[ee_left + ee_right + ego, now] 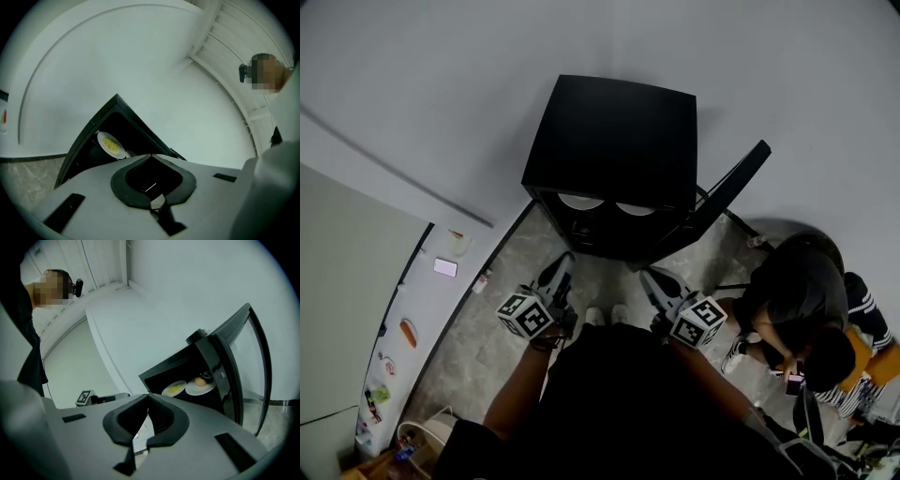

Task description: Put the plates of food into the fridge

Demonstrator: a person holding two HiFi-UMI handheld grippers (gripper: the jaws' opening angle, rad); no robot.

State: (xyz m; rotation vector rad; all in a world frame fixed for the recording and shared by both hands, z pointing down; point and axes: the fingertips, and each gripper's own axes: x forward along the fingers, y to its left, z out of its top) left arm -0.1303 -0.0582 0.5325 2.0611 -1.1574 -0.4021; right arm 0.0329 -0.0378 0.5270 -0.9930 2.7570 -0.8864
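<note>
well beyond right gripper (148, 397), plates (175, 389)

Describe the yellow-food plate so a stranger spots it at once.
Find the black fridge, door open, on the floor. Inside, look for the white plate farther from the door. It holds yellow food; the neighbouring white plate carries a round orange lump.
</note>
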